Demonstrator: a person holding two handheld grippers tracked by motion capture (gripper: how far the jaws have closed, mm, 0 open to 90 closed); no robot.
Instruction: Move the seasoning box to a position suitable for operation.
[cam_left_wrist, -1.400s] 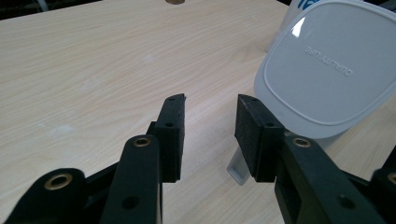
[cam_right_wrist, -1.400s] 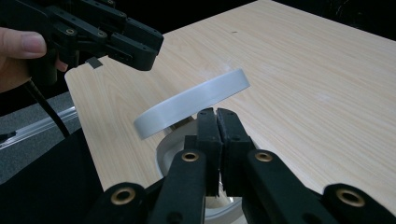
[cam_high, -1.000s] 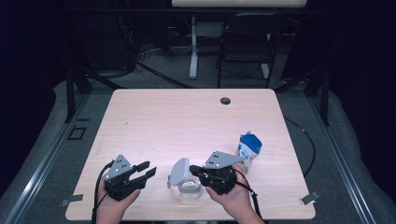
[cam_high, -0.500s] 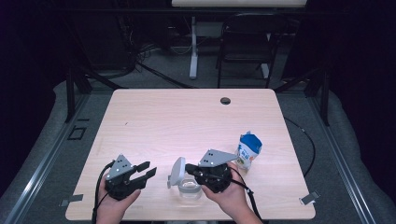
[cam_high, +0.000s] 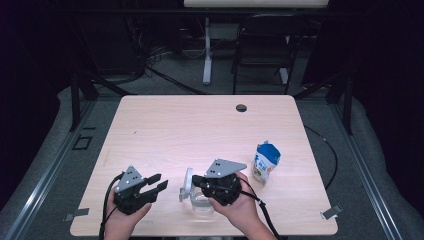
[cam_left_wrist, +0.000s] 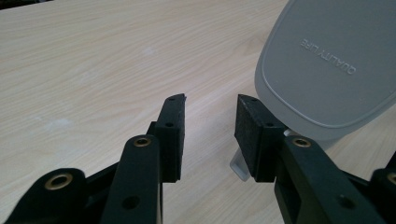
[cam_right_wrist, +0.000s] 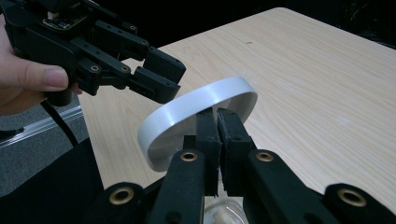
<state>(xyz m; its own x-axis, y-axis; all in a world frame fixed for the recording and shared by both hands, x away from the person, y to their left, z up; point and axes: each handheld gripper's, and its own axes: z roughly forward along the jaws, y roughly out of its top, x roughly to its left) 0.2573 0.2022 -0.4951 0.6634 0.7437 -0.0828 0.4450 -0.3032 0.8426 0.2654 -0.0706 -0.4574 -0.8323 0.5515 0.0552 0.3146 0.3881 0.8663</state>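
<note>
Near the worktop's (cam_high: 165, 130) front edge, at about 6 o'clock in the high view, a clear glass jar (cam_high: 202, 202) stands with its grey lid (cam_high: 187, 181) raised on edge at the jar's 10 o'clock. Right tool (cam_high: 196, 181): held in the person's right hand (cam_high: 240, 207), jaws pressed together on the lid; in the right gripper view the two black jaws (cam_right_wrist: 218, 135) meet across the lid's white rim (cam_right_wrist: 196, 100), the lid tilted and lifted above the jar mouth just visible at the bottom edge. Whether the lid is hinged to the jar or free of it cannot be told from these views. Left tool (cam_high: 156, 182): held in the left hand (cam_high: 122, 220), at the lid's 9 o'clock and close beside it, jaws apart and gripping nothing. In the left gripper view the open jaws (cam_left_wrist: 208, 128) point at bare wood, with the lid's flat grey face (cam_left_wrist: 327, 65), bearing raised lettering, just at their 2 o'clock; the right-hand jaw lies next to the lid's lower edge. A blue-and-white pouch (cam_high: 265, 161) stands upright at the jar's 2 o'clock, apart from the right hand. A dark round grommet hole (cam_high: 241, 108) sits at the worktop's 12 o'clock edge.
</note>
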